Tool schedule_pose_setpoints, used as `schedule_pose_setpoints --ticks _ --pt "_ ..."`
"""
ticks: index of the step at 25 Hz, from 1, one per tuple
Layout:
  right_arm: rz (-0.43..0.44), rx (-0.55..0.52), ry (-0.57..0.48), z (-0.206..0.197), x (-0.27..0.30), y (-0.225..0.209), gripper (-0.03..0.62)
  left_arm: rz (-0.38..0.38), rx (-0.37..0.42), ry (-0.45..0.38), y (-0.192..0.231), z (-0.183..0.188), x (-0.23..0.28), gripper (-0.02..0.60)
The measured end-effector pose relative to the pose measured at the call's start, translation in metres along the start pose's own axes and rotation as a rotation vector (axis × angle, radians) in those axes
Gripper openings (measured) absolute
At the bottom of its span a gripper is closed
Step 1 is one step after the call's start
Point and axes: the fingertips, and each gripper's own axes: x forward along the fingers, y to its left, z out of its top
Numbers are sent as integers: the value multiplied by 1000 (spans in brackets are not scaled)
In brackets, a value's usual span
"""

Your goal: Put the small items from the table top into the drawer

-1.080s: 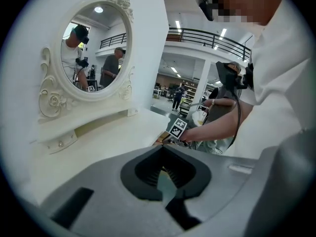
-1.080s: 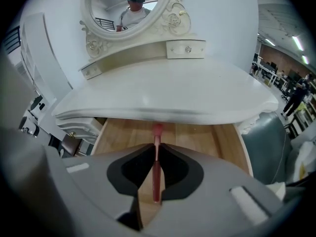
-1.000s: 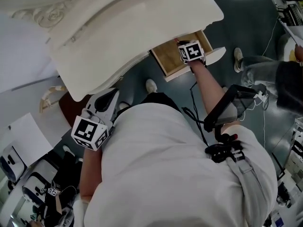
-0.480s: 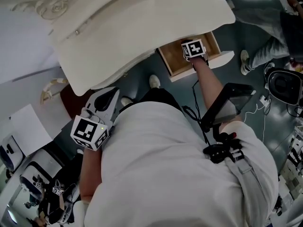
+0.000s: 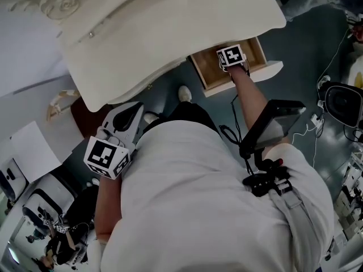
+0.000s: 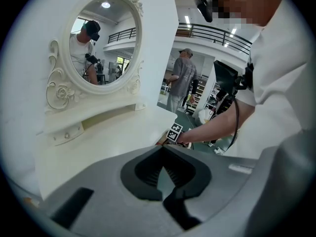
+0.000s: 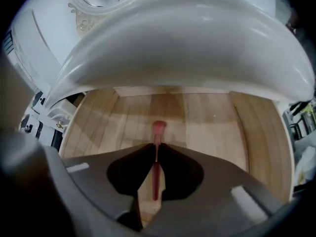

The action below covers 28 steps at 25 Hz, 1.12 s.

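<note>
A thin red stick (image 7: 158, 129) sits pinched between the tips of my right gripper (image 7: 156, 145), its flared end poking out ahead over the wooden bottom of the open drawer (image 7: 212, 117). The jaws have just been opening slightly, with the stick still between them. In the head view the right gripper's marker cube (image 5: 231, 56) is down inside the drawer (image 5: 205, 73), under the edge of the white table top (image 5: 170, 27). My left gripper (image 5: 128, 119) hangs near the table's front edge, shut with nothing in it (image 6: 163, 158).
An oval mirror (image 6: 101, 43) stands at the back of the white dressing table (image 6: 98, 137). A person (image 6: 180, 78) stands beyond the table. A shoe (image 5: 183, 92) shows on the dark floor by the drawer, and a white sheet (image 5: 31, 152) lies at the left.
The right gripper has sunk a little deeper into the drawer. The left gripper has stayed where it was.
</note>
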Motion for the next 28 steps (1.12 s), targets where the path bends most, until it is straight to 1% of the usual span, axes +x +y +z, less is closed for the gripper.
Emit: schedule_pose_setpoints --ticks 3,5,7,12,19,24,28 --pt "-2 -31 12 0 4 2 49 -4 -4 4 1 -1 2 2" --pt "7 -34 22 -2 7 5 68 -3 -8 5 2 -2 2 2" --pt "14 -30 25 -3 7 7 71 -1 -9 4 3 -1 0 2" --pt "11 -32 11 -2 1 7 92 3 -7 -2 -1 -2 -4 2" --pt "4 -25 -28 5 -18 7 104 -8 -2 -14 -5 -6 -12 2" --pt "-13 -26 -58 10 -35 15 103 -31 2 -38 -1 -9 -19 2" --pt "-42 -19 -97 11 -61 26 72 -78 28 -41 -3 -16 -28 2"
